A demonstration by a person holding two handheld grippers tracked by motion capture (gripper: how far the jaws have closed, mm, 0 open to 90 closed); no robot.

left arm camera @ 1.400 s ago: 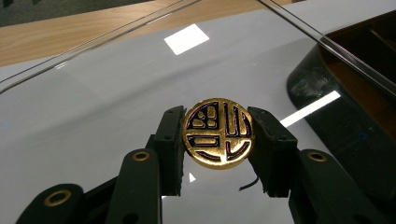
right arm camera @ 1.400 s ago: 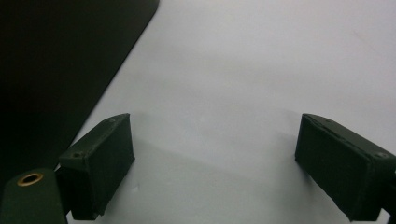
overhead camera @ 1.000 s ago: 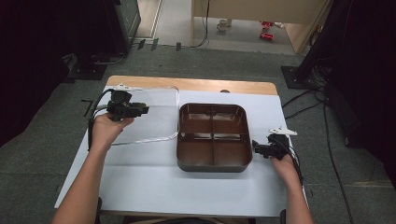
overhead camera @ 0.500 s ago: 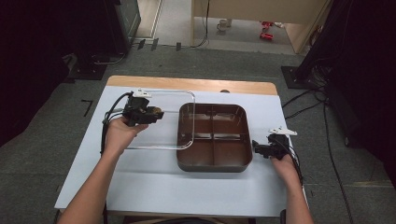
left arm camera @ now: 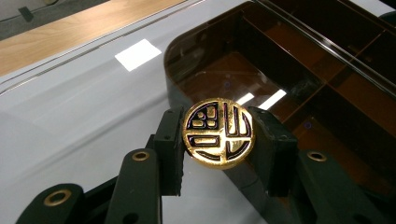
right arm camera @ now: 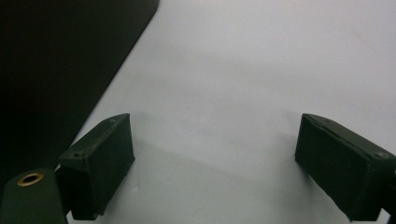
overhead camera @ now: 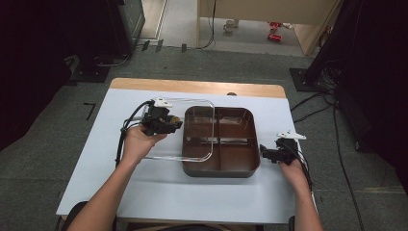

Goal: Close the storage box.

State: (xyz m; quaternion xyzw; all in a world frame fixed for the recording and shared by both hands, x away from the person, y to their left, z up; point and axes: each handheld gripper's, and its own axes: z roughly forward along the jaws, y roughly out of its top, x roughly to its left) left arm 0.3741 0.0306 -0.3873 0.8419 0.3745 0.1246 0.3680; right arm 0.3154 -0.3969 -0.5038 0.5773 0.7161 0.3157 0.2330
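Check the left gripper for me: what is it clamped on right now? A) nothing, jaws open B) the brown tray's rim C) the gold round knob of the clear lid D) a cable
C: in the left gripper view the left gripper has its jaws shut on the gold round knob of the clear lid.

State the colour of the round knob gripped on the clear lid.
Gold knob with black markings, left gripper view.

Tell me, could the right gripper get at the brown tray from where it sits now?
Probably yes. The right gripper rests open on the table just beside the brown tray, with nothing between them. The clear lid held by the left gripper covers only the tray's far side.
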